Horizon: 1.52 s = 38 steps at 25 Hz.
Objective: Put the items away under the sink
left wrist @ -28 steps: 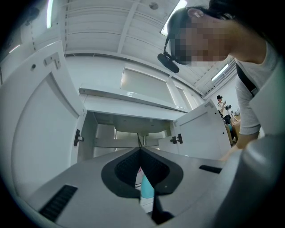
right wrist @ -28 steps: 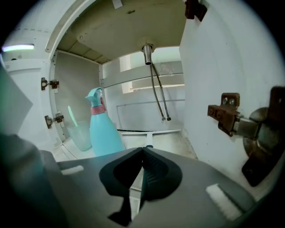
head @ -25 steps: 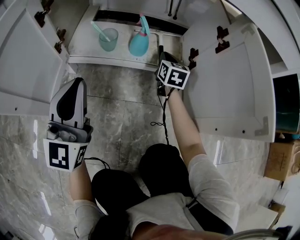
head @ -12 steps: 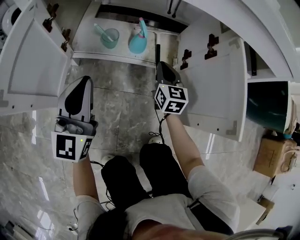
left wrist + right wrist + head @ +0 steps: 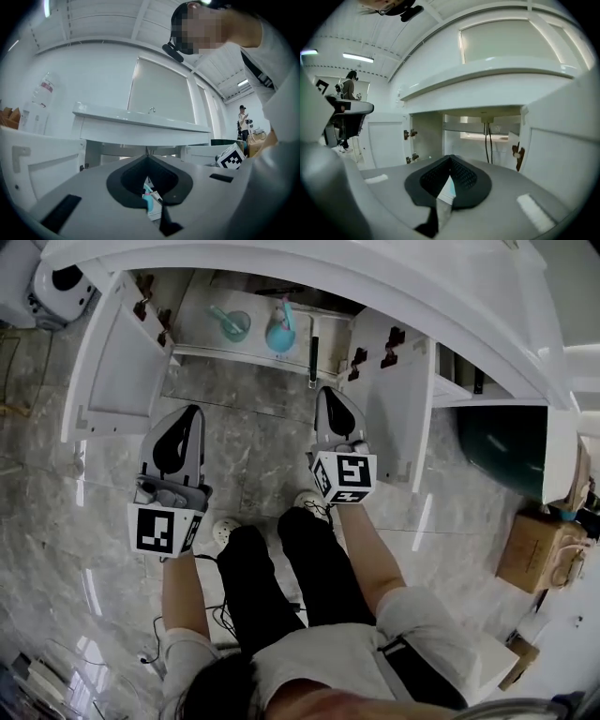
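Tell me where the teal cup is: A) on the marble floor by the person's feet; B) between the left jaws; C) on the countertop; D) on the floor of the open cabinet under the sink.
D: the cup stands on the cabinet floor, next to the teal bottle, with both doors swung open.

I see glossy grey marble floor (image 5: pixel 56 521) below, the white sink cabinet (image 5: pixel 375 277) ahead with both doors (image 5: pixel 117 390) swung wide, a cardboard box (image 5: pixel 534 554) right, strip light (image 5: pixel 358 57) overhead.
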Each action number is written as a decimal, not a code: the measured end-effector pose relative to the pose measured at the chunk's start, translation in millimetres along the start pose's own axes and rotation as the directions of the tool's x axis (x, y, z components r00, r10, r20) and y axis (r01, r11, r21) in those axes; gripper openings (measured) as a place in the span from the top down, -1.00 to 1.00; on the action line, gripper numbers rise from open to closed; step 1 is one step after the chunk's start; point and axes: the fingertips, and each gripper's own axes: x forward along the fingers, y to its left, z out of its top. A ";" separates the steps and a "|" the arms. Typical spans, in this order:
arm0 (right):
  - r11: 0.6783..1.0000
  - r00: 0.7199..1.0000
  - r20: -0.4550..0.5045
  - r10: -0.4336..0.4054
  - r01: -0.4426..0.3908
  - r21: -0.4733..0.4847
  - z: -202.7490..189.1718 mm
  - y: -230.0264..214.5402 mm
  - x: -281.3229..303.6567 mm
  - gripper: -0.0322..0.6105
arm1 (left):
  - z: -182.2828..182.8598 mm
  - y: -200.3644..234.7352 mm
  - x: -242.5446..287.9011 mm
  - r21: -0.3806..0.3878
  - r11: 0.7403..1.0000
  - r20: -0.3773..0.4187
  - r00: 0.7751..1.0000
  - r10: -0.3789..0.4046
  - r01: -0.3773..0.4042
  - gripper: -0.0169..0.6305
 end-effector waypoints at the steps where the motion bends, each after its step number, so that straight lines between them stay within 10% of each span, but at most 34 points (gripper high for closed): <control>1: 1.000 1.000 0.002 0.002 -0.002 0.005 13.7 2.5 -7.9 0.87 | 12.2 -1.6 -2.6 -0.002 1.000 -0.004 1.000 0.005 -0.005 0.93; 16: 0.991 0.994 0.022 0.105 -0.103 -0.082 217.0 36.0 -90.1 0.87 | 199.6 -22.6 -28.4 -0.032 0.997 -0.033 0.997 0.068 -0.069 0.93; 38: 0.993 0.990 0.099 0.104 -0.097 -0.072 400.0 27.2 -147.2 0.87 | 372.5 -45.3 -44.9 -0.020 0.997 0.053 0.996 0.075 -0.074 0.93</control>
